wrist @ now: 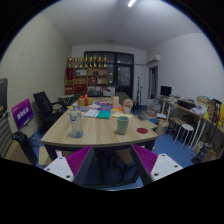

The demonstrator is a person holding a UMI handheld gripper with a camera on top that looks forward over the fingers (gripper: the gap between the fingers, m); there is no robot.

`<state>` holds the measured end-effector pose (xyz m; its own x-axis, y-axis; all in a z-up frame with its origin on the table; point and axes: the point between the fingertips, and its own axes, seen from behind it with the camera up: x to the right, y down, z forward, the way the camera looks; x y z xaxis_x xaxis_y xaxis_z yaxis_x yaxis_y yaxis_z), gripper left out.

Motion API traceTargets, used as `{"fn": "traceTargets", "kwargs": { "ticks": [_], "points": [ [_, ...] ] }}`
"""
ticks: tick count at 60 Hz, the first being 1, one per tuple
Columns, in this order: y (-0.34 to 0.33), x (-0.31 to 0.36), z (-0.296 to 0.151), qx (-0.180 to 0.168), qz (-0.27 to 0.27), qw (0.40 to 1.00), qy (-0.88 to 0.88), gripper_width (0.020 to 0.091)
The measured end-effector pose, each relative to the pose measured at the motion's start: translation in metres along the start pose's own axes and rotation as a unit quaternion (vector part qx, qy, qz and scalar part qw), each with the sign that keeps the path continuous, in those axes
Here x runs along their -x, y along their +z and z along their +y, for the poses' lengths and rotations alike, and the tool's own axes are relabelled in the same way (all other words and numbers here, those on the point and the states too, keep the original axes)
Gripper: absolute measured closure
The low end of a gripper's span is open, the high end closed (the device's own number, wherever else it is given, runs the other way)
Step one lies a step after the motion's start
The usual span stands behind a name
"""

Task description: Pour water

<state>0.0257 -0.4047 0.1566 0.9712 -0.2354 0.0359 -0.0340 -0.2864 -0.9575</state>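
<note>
A: Item, obscured?
B: Small clutter on table (100,135), far end: indistinct.
A: Tongs?
B: Gripper (112,160) wide open, magenta pads (80,160) apart, holding nothing.
A: Task items?
B: Clear bottle (76,123) and green cup (122,124), upright on table, well beyond fingers.

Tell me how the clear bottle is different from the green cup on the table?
The clear plastic bottle is taller and see-through; the pale green cup is shorter, wider and solid-coloured. The bottle narrows to a neck; the cup appears open-topped. Both stand upright on the wooden table, apart, beyond the open gripper.
</note>
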Motion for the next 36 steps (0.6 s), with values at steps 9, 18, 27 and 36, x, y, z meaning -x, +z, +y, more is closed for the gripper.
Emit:
{"fn": "traceTargets", "kwargs": {
  "ticks": [9,18,27,36],
  "points": [
    [-0.006,0.016,-0.013,-0.006,0.002,1.0,-0.001,0.0277],
    [-0.007,0.048,-0.021,-0.004,0.0,1.0,-0.012,0.0277],
    [0.021,0.084,-0.021,-0.012,-0.021,1.0,-0.015,0.0276],
    [0.089,0.131,-0.002,-0.023,-0.057,0.998,0.0,0.027]
  ]
}}
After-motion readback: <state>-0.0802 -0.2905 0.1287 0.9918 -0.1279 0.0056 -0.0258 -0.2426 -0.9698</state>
